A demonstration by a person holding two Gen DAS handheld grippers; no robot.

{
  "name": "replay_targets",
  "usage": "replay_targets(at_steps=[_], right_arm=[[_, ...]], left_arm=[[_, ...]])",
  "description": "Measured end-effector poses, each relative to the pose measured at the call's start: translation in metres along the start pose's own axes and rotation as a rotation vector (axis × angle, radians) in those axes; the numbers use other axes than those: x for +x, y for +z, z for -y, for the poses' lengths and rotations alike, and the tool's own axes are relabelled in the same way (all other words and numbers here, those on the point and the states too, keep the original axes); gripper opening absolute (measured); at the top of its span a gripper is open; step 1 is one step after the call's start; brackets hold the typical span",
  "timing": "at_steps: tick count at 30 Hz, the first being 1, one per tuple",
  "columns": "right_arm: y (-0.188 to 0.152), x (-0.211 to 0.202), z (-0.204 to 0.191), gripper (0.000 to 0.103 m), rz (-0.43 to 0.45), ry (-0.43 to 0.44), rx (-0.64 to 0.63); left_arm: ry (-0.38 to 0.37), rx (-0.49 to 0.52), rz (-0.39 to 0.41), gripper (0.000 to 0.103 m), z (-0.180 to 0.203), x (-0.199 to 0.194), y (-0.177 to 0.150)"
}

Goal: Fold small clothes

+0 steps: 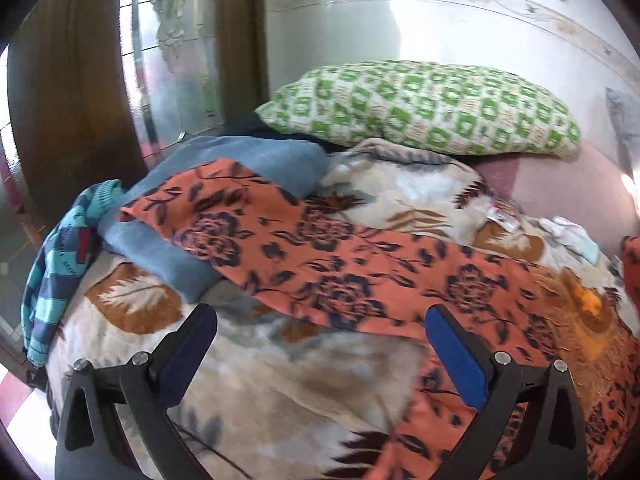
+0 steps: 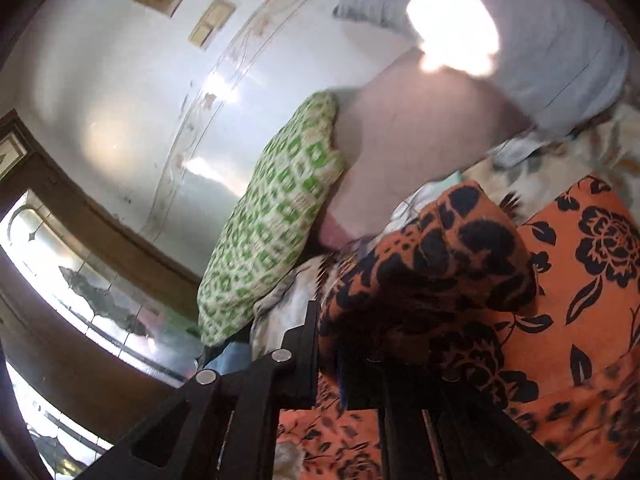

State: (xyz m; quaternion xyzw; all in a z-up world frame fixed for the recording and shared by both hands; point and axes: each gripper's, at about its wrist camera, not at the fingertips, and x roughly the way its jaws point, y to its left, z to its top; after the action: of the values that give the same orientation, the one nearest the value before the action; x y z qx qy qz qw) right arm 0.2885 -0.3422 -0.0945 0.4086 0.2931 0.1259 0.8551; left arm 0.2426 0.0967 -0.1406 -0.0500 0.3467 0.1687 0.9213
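From the left wrist, the left gripper (image 1: 320, 344) hangs with jaws wide apart and empty over the blanket (image 1: 280, 380), the orange cloth (image 1: 352, 264) stretched just ahead. From the right wrist, the right gripper (image 2: 344, 344) is clamped on a bunched edge of that cloth, near the pillow (image 2: 276, 216).

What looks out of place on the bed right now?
The striped teal and blue knit garment hangs off the bed's edge, unfolded. The orange floral cloth lies stretched diagonally, one end bunched in the right gripper. Left gripper is open, empty.
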Motion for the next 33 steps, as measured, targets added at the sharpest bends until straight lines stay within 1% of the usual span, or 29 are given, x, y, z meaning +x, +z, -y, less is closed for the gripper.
replay_targets(at_steps=[2,4,5,6,7,8,9,10,11,12,14,15,17,19,21,24,25,26,27,28,29,30,31,33], right_arm=[[-0.034,0.045,-0.016,0.007,-0.066,0.043,0.009],[-0.067,0.085,-0.026,0.012,-0.14,0.06,0.041],[-0.093,0.096,-0.029,0.014,-0.185,0.042,0.041],[-0.108,0.113,-0.031,0.018,-0.239,0.021,0.032],[-0.121,0.126,-0.032,0.026,-0.291,0.009,0.023],[-0.132,0.137,-0.031,0.031,-0.347,-0.003,0.016],[-0.14,0.143,-0.029,0.042,-0.387,0.0,0.008],[-0.143,0.143,-0.029,0.06,-0.403,0.02,-0.003],[-0.143,0.138,-0.031,0.066,-0.401,0.046,-0.025],[-0.14,0.129,-0.035,0.067,-0.39,0.074,-0.061],[-0.129,0.109,-0.048,0.067,-0.382,0.123,-0.166],[-0.122,0.097,-0.051,0.067,-0.356,0.105,-0.213],[-0.106,0.072,-0.045,0.067,-0.3,0.002,-0.269],[-0.087,0.052,-0.02,0.067,-0.259,-0.07,-0.252],[-0.068,0.038,0.013,0.067,-0.214,-0.18,-0.216],[-0.052,0.033,0.079,0.067,-0.24,-0.301,-0.136],[-0.049,0.033,0.097,0.067,-0.245,-0.362,-0.136],[-0.047,0.031,0.116,0.067,-0.255,-0.429,-0.141],[-0.046,0.028,0.136,0.067,-0.272,-0.484,-0.14],[-0.044,0.025,0.154,0.064,-0.29,-0.546,-0.141],[-0.043,0.019,0.17,0.059,-0.289,-0.584,-0.148],[-0.04,0.01,0.18,0.043,-0.268,-0.566,-0.157],[-0.038,0.002,0.185,0.038,-0.252,-0.547,-0.164],[-0.036,-0.013,0.191,0.038,-0.223,-0.546,-0.178]], left_arm=[[0.035,-0.032,-0.009,0.103,-0.019,0.008,0.003],[0.055,-0.065,-0.013,0.103,-0.036,0.014,0.005],[0.071,-0.076,-0.014,0.103,-0.043,0.016,0.006],[0.084,-0.085,-0.016,0.103,-0.049,0.017,0.006],[0.088,-0.093,-0.016,0.103,-0.055,0.019,0.006],[0.092,-0.099,-0.018,0.103,-0.058,0.02,0.007],[0.095,-0.103,-0.021,0.103,-0.061,0.022,0.008],[0.094,-0.107,-0.023,0.103,-0.062,0.022,0.008],[0.094,-0.114,-0.025,0.103,-0.063,0.023,0.009],[0.096,-0.121,-0.028,0.103,-0.062,0.023,0.009],[0.086,-0.131,-0.033,0.103,-0.058,0.024,0.01],[0.084,-0.129,-0.034,0.103,-0.055,0.024,0.01],[0.075,-0.117,-0.028,0.103,-0.044,0.023,0.01],[0.052,-0.103,-0.032,0.103,-0.032,0.023,0.01],[0.02,-0.086,-0.032,0.103,-0.017,0.022,0.011],[-0.034,-0.018,-0.016,0.103,0.008,0.022,0.009],[-0.039,0.016,-0.026,0.103,0.015,0.026,0.008],[-0.018,0.048,-0.048,0.103,0.02,0.035,0.009],[0.023,0.06,-0.069,0.103,0.02,0.045,0.009],[0.058,0.048,-0.09,0.103,0.015,0.055,0.01],[0.086,0.017,-0.112,0.103,0.007,0.064,0.011],[0.107,-0.025,-0.134,0.103,-0.004,0.073,0.013],[0.116,-0.066,-0.151,0.103,-0.014,0.079,0.015],[0.146,-0.114,-0.17,0.103,-0.03,0.087,0.016]])
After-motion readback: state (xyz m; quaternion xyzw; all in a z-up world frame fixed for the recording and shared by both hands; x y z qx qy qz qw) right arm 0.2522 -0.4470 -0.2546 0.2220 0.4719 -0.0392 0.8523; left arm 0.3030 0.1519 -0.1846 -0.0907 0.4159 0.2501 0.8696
